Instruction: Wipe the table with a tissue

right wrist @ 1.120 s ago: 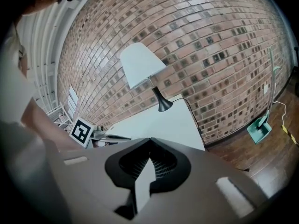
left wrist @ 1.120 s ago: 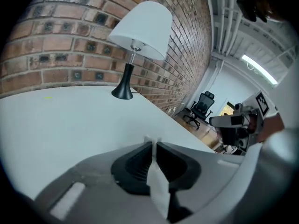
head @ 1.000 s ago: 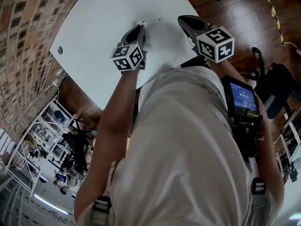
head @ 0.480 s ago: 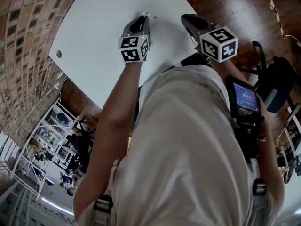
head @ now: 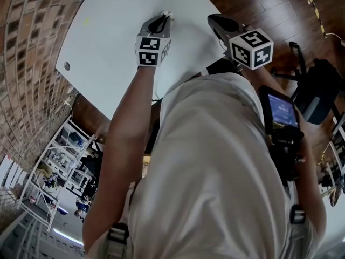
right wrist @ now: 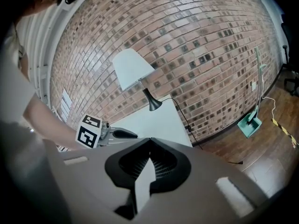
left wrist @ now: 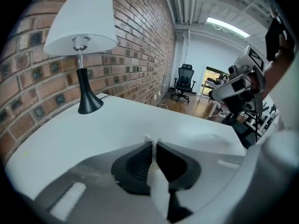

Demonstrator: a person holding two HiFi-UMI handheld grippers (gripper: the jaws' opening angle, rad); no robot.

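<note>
A small white tissue (head: 166, 14) sticks out from the tips of my left gripper (head: 163, 18), which rests on the white table (head: 118, 31) toward its far side. In the left gripper view the jaws are shut on the thin tissue (left wrist: 151, 143), with the table (left wrist: 117, 125) just below. My right gripper (head: 218, 22) hovers at the table's right edge, apart from the tissue. Its jaws (right wrist: 150, 139) meet with nothing seen between them. The left gripper (right wrist: 122, 134) also shows in the right gripper view.
A lamp with a white shade (left wrist: 80, 31) and black foot stands at the table's far end by the brick wall (right wrist: 196, 45). A round hole (head: 66, 66) lies near the table's left edge. Wooden floor (head: 269, 9) lies right of the table; my torso hides the near edge.
My left gripper has slid farther across the table with the tissue and rolled, so its marker cube now faces differently. The right gripper has stayed in place.
</note>
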